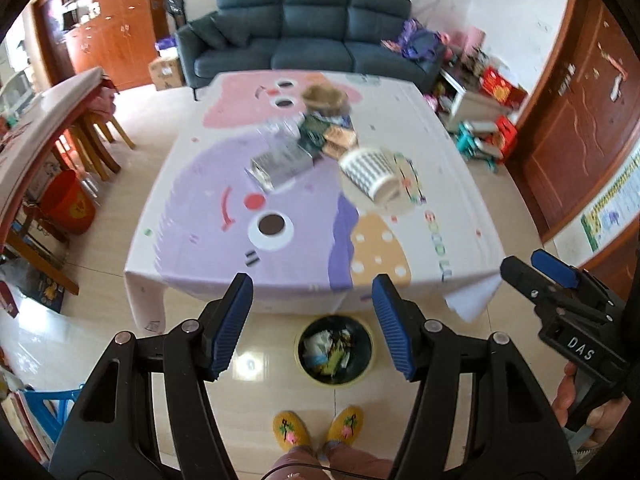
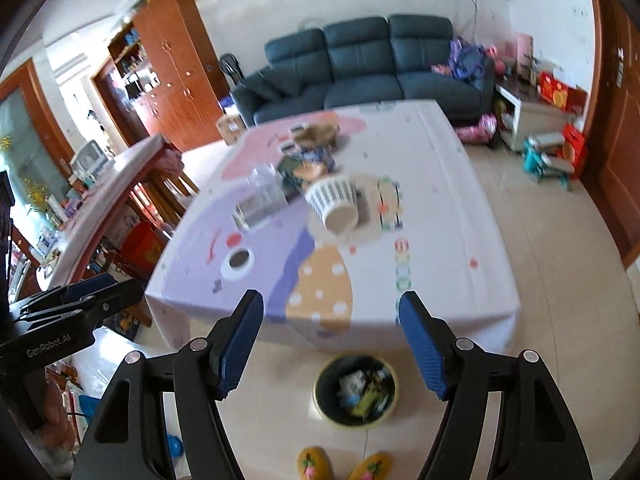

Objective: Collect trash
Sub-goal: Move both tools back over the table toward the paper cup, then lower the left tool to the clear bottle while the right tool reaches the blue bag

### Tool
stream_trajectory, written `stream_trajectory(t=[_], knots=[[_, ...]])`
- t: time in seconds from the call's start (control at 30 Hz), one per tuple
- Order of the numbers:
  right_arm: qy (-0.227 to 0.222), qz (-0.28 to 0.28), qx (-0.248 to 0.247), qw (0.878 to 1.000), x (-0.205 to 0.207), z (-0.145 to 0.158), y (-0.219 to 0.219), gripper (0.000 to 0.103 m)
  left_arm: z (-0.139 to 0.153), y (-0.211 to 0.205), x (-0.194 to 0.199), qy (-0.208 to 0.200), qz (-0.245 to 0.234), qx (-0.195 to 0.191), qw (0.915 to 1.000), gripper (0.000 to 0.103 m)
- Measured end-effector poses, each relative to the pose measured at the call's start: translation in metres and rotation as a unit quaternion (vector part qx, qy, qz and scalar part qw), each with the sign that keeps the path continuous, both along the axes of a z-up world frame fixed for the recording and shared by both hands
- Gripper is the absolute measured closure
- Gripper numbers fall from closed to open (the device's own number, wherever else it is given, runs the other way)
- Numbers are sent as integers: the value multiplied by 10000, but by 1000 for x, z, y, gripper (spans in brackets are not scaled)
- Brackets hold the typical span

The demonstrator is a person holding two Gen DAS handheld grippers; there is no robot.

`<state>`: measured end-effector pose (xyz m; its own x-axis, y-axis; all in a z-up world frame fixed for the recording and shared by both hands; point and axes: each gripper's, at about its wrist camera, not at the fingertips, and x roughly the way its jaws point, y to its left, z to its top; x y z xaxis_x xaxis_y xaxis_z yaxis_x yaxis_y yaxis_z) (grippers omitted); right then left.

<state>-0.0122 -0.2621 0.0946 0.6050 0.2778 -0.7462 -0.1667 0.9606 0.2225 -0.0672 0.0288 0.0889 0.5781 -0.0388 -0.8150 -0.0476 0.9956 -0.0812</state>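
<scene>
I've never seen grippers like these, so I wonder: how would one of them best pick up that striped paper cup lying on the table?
The striped cup lies on its side, open mouth toward the person, base toward the pile of wrappers. Probably best: come from above with the right gripper, fingers straddling the round wall at mid-length, squeezing gently since paper dents. Its near, right side looks clear of the wrappers.

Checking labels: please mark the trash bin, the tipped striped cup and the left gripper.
trash bin (image 1: 301,354), left wrist view, yellow rim.
striped cup (image 1: 366,170), left wrist view, its side.
left gripper (image 1: 312,322), left wrist view, between fingertips.
</scene>
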Motion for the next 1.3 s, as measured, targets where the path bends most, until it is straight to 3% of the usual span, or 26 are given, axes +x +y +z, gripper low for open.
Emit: stream_trajectory(t=[0.27,0.6,0.8,0.97,1.13,1.3], knots=[[-319,210,87,9992,21,28,-8,31,22,17,6,-183,452,-33,9988,44],[-184,278,-11,9994,61,12,-5,31,2,43,49,27,755,-265,9968,44],[-132,173,-158,9996,108,-2,13,31,-27,64,111,285,639,-496,9963,44],[53,-88,-188,9998,167,-14,37,31,-46,87,185,552,309,-631,9960,44],[442,-352,-260,9981,240,-40,71,31,-71,112,261,839,46,-868,9927,42],[915,-767,0,9928,310,-70,92,31,-113,133,335,1266,-151,-1146,9852,42]])
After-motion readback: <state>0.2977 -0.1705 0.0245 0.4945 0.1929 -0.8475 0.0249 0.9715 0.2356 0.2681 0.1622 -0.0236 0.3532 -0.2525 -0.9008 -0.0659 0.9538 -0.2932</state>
